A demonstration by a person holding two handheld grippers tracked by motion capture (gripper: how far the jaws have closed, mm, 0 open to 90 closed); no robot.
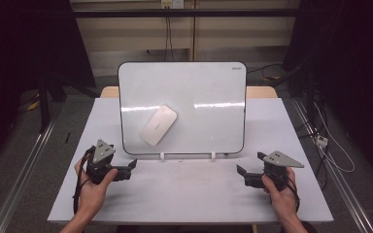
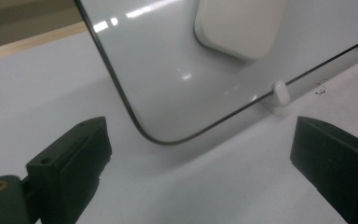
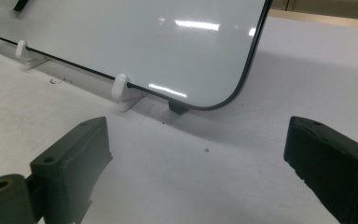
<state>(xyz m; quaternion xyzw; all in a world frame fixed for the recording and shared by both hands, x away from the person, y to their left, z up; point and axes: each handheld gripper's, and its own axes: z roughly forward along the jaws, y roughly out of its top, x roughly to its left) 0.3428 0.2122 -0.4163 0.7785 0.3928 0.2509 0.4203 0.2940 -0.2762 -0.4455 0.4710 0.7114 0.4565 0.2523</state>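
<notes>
Lying beyond left hand-held gripper (image 1: 132,164): eraser (image 1: 158,125).

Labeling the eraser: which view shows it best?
High view: the whole white eraser shows, lying tilted on the whiteboard. Left gripper view catches its lower part, cut off at the top edge. Right gripper view gives the board's lower corner.

Surroundings, as I saw them from my station: a pale grey table (image 1: 184,194), its near half bare; a wooden top (image 1: 262,91) just behind its far edge. On the back wall a socket (image 1: 171,4) with black cables (image 1: 168,34) hanging down. Metal rail (image 1: 24,170) on the floor at left — white plug (image 1: 322,141) with cord at right. Dark curtains (image 1: 359,73) flanked both sides.
</notes>
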